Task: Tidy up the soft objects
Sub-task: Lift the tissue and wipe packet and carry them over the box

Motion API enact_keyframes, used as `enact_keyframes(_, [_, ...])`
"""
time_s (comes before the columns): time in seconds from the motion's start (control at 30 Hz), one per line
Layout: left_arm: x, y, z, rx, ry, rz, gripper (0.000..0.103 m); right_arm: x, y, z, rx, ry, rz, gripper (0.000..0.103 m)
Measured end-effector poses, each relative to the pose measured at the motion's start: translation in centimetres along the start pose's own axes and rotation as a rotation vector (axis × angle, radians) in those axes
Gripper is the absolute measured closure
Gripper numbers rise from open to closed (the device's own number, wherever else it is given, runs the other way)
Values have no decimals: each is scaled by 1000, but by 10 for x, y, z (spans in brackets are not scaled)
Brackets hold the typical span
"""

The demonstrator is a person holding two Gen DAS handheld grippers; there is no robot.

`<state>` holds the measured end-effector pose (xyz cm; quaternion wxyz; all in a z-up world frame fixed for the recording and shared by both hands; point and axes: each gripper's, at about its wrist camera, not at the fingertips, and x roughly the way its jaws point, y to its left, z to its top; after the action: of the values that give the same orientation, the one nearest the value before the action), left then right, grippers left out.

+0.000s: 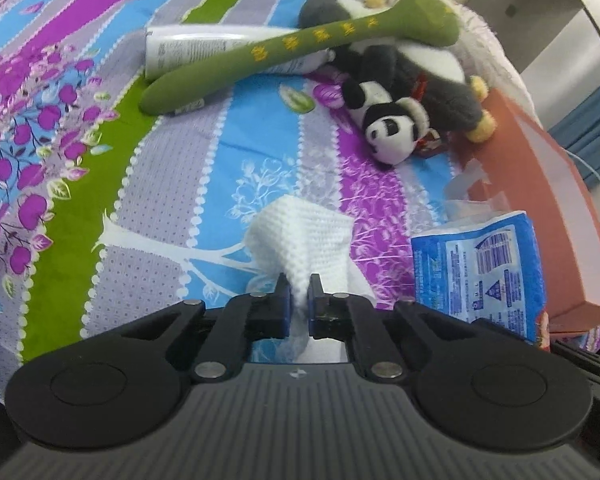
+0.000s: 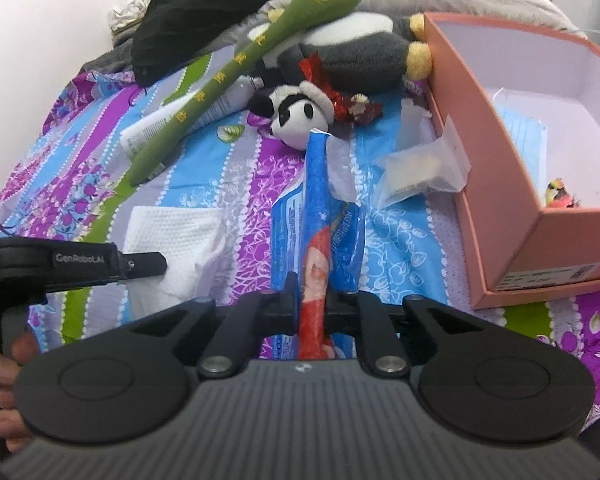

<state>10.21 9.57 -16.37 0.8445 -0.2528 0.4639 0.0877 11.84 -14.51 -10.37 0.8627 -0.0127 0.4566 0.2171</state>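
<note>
The left tool [image 1: 299,288] is pinched shut on a bunched white cloth [image 1: 304,228] whose lower end hides under its body; the right tool [image 2: 311,292] clamps a blue-and-red plastic packet [image 2: 318,216], its near end cut off. Both lie on the bed [image 1: 180,168] left of the pink box [image 2: 500,184], whose far corner runs off frame. Open bedspread lies left of the cloth

Floral striped bedsheet [image 1: 172,184], green plush stick [image 1: 300,48], black-and-white panda [image 1: 388,128], pink box [image 2: 512,216].
</note>
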Motion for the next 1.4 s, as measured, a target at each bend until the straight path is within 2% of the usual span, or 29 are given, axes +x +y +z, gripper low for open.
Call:
enact_keyframes(0.27, [-37, -18, 0, 40, -37, -52, 94, -37, 4, 9, -3, -73, -8, 90])
enact_keyframes(0.47, [-62, -43, 9, 80, -56, -110, 94, -69, 3, 28, -13, -141, -13, 90])
enact_keyframes(0.67, [-85, -83, 30, 157, -102, -172, 94, -99, -3, 55, -33, -228, -39, 90])
enact_keyframes(0.8, [-94, -124, 54, 219, -135, -216, 94, -116, -11, 76, -50, -294, -85, 90])
enact_keyframes(0.9, [-103, -157, 68, 284, -165, -237, 93, -129, -22, 90, -52, -339, -122, 90])
enact_keyframes(1.07, [-107, -200, 92, 319, -178, -283, 94, -142, -53, 111, -34, -379, -169, 90])
enact_keyframes(1.27, [-89, -257, 111, 363, -139, -331, 93, -135, -102, 132, 12, -364, -220, 90])
enact_keyframes(1.4, [-62, -292, 109, 381, -84, -337, 93, -120, -138, 135, 64, -312, -249, 90])
